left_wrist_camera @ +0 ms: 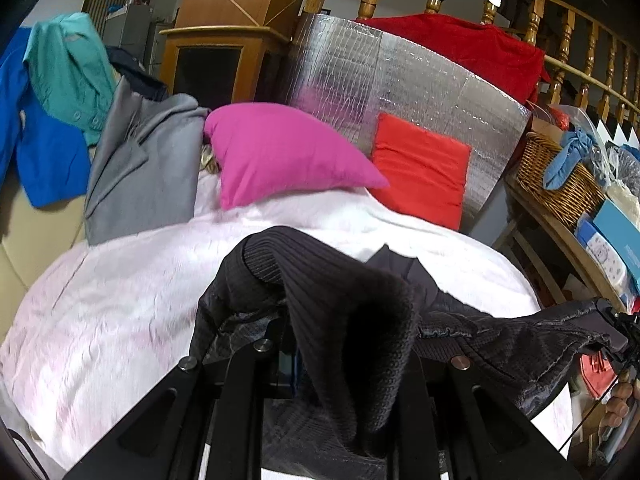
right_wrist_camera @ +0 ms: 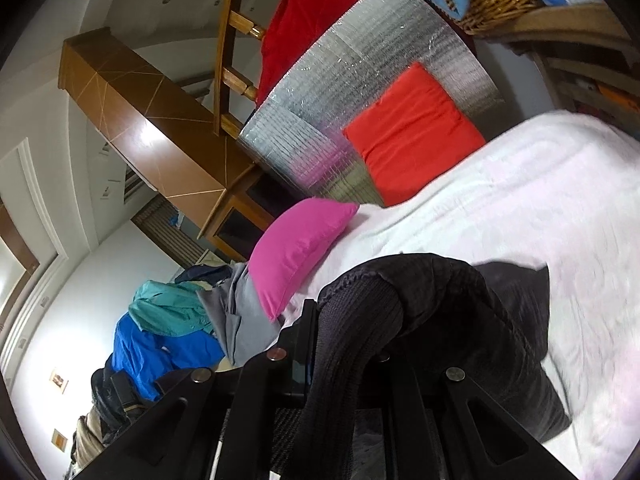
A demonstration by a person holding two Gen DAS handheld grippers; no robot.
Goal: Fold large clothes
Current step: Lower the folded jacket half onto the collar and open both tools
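- Black ribbed knit, a cuff or hem of the dark jacket (left_wrist_camera: 352,320), drapes right over my left gripper (left_wrist_camera: 340,360); its fingers are buried under the cloth, and I judge it is clamped on that knit edge, since the fabric hangs from it.
- Same story on my right gripper (right_wrist_camera: 360,364): the jacket's ribbed band lies over it, and it looks pinched on the garment, though the fingertips are hidden.
- From the left wrist camera, the right gripper sits at about 3 o'clock with the shiny quilted lining stretched between the two.
- Most of the jacket is lifted; a dark corner rests on the pale pink bed (left_wrist_camera: 120,320) at 12 o'clock of my grip.
- Beyond that, at 11 o'clock, lies a magenta pillow (left_wrist_camera: 280,152), an orange-red cushion (left_wrist_camera: 420,172) at 1 o'clock against a silver foil panel (left_wrist_camera: 400,80).
- A pile of grey, teal and blue clothes (left_wrist_camera: 140,160) waits at 10 o'clock.
- My read: I am at the spread-out step, fold not yet started.
- Next I need to pull both grips apart evenly and lower the jacket flat on the bed, clear of the pillow.
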